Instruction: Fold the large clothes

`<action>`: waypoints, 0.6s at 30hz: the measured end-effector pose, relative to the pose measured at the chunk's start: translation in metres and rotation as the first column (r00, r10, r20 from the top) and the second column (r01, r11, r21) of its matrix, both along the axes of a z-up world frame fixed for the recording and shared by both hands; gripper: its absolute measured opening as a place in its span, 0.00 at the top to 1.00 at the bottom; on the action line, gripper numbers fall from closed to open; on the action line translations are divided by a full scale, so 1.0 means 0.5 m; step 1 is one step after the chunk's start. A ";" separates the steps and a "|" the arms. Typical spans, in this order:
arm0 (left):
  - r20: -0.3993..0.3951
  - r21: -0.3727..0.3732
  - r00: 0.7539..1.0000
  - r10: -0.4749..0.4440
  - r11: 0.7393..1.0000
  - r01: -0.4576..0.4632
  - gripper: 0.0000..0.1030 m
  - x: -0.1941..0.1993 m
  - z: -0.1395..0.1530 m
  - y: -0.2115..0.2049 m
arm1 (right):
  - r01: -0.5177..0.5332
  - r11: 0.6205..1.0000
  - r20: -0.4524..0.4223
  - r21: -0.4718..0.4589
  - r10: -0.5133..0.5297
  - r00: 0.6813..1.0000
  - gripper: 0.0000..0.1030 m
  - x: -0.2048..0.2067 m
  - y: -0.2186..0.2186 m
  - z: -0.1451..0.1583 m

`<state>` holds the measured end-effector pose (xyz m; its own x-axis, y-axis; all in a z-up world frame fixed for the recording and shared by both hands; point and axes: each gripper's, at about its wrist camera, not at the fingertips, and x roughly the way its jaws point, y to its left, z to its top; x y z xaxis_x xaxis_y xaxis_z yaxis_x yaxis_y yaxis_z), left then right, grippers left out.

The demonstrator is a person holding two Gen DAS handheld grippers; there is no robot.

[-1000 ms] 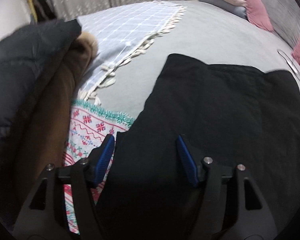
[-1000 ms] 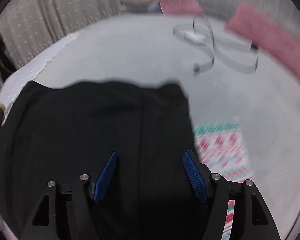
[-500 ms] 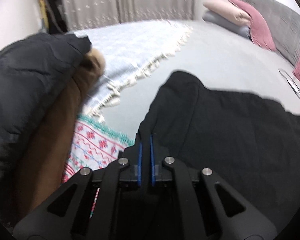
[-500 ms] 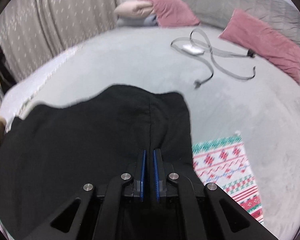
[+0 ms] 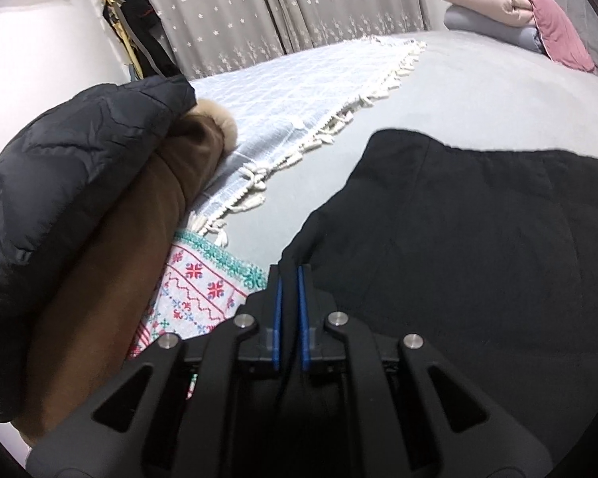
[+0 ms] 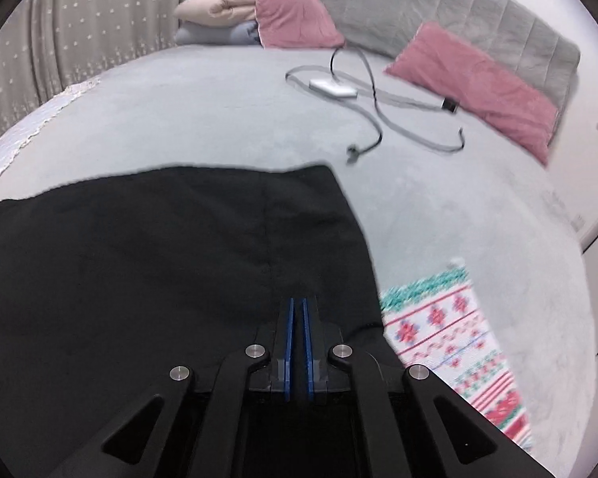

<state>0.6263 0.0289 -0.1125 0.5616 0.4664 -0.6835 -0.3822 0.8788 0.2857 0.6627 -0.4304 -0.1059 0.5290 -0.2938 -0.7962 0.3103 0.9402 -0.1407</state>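
I am pinching the near edge of the black garment (image 5: 458, 247) with my left gripper (image 5: 289, 279), its blue fingers (image 5: 277, 310) nearly closed on cloth. My right gripper (image 6: 298, 308) is clamping it likewise. The garment is lying across the lower frame on the grey bed (image 6: 219, 111), over a patterned cloth (image 6: 450, 330).

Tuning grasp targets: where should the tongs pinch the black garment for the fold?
At the near hem of the black garment, one corner each, approaching from the near side. It lies flat on the bed, so only edges offer a pinch.
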 end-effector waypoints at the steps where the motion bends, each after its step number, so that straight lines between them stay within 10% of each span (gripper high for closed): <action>1: -0.009 -0.012 1.000 -0.002 1.000 0.002 0.88 0.001 0.002 0.002 | -0.008 1.000 -0.009 -0.027 0.008 1.000 0.96 0.000 0.010 0.000; 3: -0.015 -0.076 1.000 -0.014 0.997 0.013 0.79 -0.001 0.015 0.016 | -0.029 0.999 -0.022 -0.045 0.028 0.999 0.96 -0.005 0.024 0.019; 6: -0.005 -0.197 1.000 -0.027 0.980 0.026 0.74 -0.021 0.053 0.049 | -0.085 0.982 0.111 0.166 0.067 0.992 0.89 -0.059 0.025 0.095; 10: 0.069 -0.306 0.996 -0.062 0.949 0.080 0.69 -0.106 0.123 0.039 | -0.279 0.935 0.144 0.219 0.252 0.957 0.41 -0.155 0.121 0.147; 12: 0.113 -0.312 0.981 -0.156 0.932 0.184 0.56 -0.155 0.150 -0.008 | -0.366 0.901 0.121 0.232 0.347 0.930 0.41 -0.199 0.180 0.138; 18: 0.073 -0.290 0.863 -0.499 0.818 0.497 0.50 -0.250 0.092 -0.236 | -0.489 0.837 0.109 0.244 0.477 0.872 0.41 -0.237 0.341 0.076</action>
